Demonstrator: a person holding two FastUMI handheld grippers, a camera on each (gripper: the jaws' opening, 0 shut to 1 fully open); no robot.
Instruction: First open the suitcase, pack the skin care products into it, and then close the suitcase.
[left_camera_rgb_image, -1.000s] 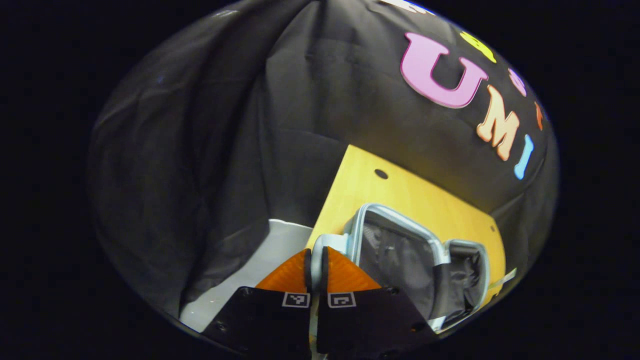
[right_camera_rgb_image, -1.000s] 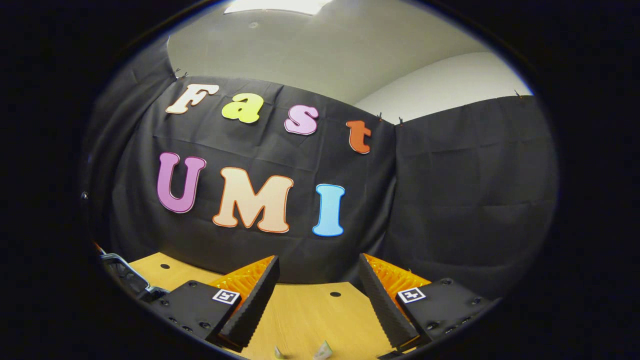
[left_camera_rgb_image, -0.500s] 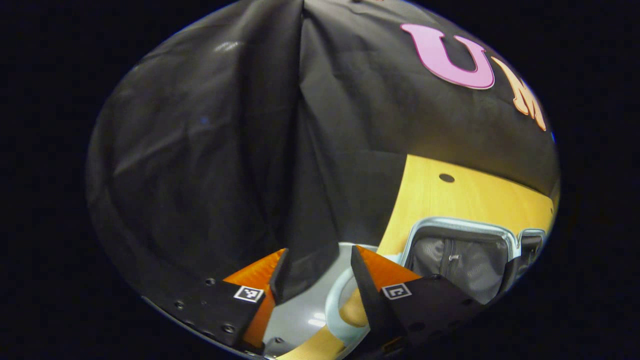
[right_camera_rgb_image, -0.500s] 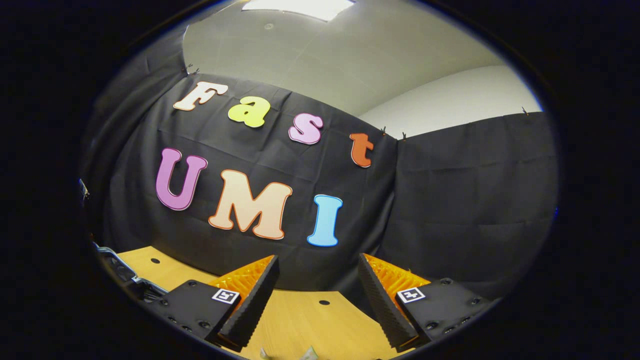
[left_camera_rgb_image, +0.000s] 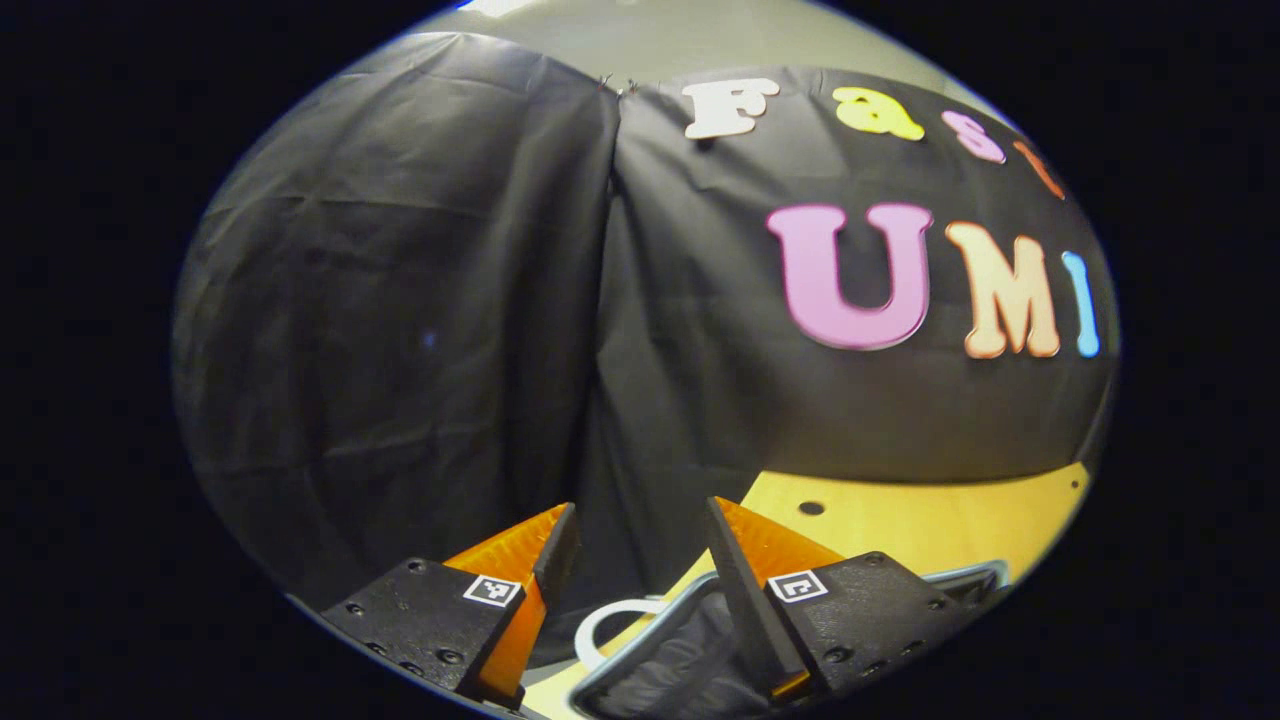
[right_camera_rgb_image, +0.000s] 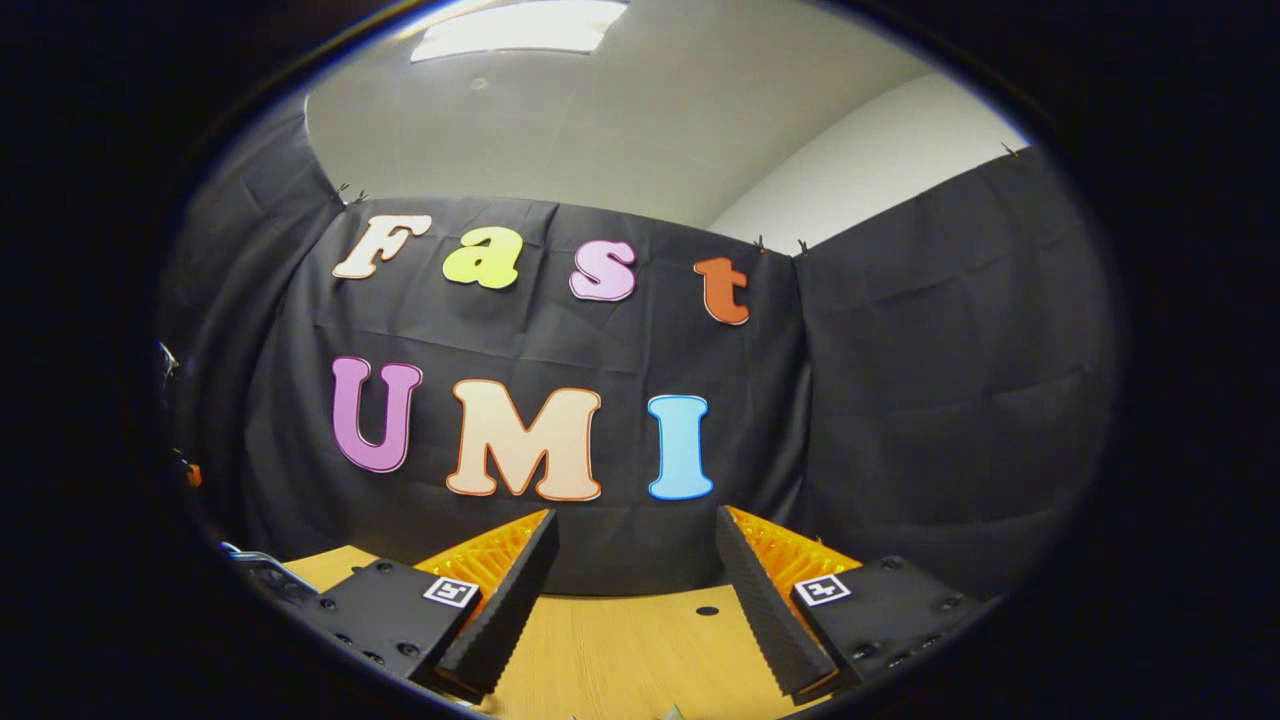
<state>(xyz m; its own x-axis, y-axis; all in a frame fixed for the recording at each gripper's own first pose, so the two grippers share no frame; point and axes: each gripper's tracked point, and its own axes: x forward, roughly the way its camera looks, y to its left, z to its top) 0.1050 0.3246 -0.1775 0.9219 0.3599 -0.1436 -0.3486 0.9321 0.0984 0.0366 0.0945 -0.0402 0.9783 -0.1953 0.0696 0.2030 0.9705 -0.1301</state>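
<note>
Both grippers hang w/ jaws apart & empty: left gripper (left_camera_rgb_image: 635, 545) just above the open suitcase (left_camera_rgb_image: 650, 665), whose dark lining & pale rim sit under its fingers, right gripper (right_camera_rgb_image: 635, 560) over bare wooden table (right_camera_rgb_image: 600, 650). Next step looks like fetching the skin care products, so tip the right one down to find them, approx. straight above, & clamp squarely before lifting toward the case. Table is yellow wood w/ small holes, black cloth wall behind, white ceiling w/ a light panel above.
</note>
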